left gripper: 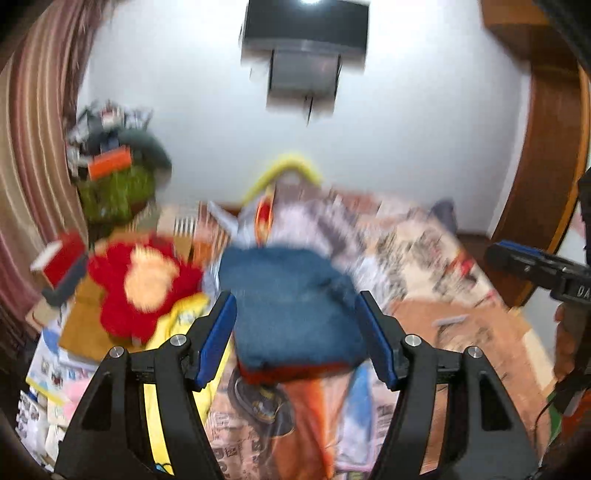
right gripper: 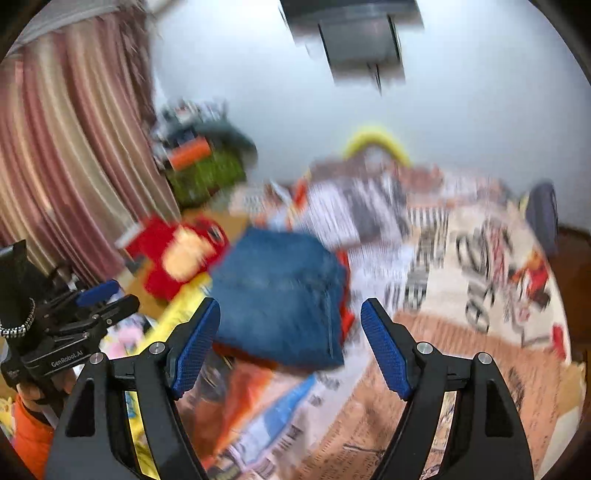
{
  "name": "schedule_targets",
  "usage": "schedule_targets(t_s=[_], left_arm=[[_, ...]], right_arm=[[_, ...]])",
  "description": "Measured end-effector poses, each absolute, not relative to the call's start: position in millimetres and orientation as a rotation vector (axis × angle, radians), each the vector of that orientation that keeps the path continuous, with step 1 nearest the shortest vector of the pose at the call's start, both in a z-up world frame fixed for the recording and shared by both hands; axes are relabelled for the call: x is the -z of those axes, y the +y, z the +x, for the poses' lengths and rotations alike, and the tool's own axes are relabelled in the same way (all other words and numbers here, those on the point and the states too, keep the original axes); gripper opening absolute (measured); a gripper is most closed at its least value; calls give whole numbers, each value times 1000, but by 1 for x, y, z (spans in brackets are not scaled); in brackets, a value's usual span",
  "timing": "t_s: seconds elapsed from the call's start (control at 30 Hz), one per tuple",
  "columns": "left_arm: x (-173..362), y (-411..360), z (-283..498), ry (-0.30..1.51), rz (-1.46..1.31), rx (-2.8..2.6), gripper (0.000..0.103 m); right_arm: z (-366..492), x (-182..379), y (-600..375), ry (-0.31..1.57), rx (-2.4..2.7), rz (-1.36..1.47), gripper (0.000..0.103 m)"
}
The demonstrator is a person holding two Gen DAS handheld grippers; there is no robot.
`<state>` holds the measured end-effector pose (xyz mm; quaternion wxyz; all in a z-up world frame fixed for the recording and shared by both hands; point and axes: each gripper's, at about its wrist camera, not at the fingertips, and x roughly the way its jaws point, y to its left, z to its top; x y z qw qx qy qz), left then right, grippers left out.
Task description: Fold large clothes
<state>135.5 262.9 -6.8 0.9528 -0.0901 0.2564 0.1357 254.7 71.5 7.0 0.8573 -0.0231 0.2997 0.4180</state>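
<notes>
A folded blue denim garment (left gripper: 295,306) lies on the patterned bedspread (left gripper: 461,332), over a red-orange cloth edge (left gripper: 295,373). It also shows in the right wrist view (right gripper: 280,302). My left gripper (left gripper: 297,336) is open and empty, held above the bed with the denim between its blue pads (left gripper: 218,339). My right gripper (right gripper: 290,343) is open and empty, above the denim's near edge. Each gripper shows in the other's view: the right one (left gripper: 532,266) at the right edge, the left one (right gripper: 99,295) at the left. Both frames are motion-blurred.
A red plush toy (left gripper: 144,284) and yellow cloth (left gripper: 184,317) lie left of the denim. Striped clothing (right gripper: 354,210) is heaped behind it. A curtain (right gripper: 74,147), a cluttered shelf (left gripper: 110,162), a wall-mounted TV (left gripper: 306,33) and a wooden door frame (left gripper: 546,147) surround the bed.
</notes>
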Motion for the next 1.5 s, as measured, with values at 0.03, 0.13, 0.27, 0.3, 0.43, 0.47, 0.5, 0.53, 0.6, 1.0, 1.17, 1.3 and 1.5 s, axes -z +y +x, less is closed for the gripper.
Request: schedule_targets(t_s=[0.03, 0.13, 0.27, 0.3, 0.43, 0.47, 0.5, 0.53, 0.6, 1.0, 1.17, 1.3, 1.5], left_arm=[[-4, 257, 126, 484, -177, -272, 65], [-35, 234, 95, 367, -147, -265, 65], [-58, 204, 56, 244, -115, -263, 66], [-60, 198, 48, 222, -110, -267, 65], [-64, 176, 18, 147, -71, -317, 66], [-63, 172, 13, 136, -61, -329, 66], [-62, 168, 8, 129, -50, -342, 66], [-60, 164, 5, 128, -40, -353, 66], [-57, 160, 0, 128, -30, -379, 67], [-47, 152, -10, 111, -18, -444, 101], [-42, 155, -9, 131, -34, -432, 102], [-38, 157, -8, 145, -36, -440, 102], [-31, 157, -5, 165, -45, -441, 102]], right_arm=[[243, -16, 67, 591, -889, -40, 76], [205, -44, 53, 445, -917, -12, 76], [163, -61, 39, 303, -915, 11, 76], [156, -64, 36, 279, -913, 15, 76], [131, -66, 28, 213, -889, 18, 76], [125, -66, 26, 200, -880, 19, 76], [122, -65, 25, 192, -874, 21, 76], [119, -64, 23, 187, -867, 23, 76], [115, -62, 23, 184, -845, 18, 80], [117, -58, 26, 202, -768, 15, 103], [114, -54, 25, 206, -767, -2, 103], [112, -50, 24, 207, -767, -13, 103], [111, -48, 22, 214, -758, -10, 103]])
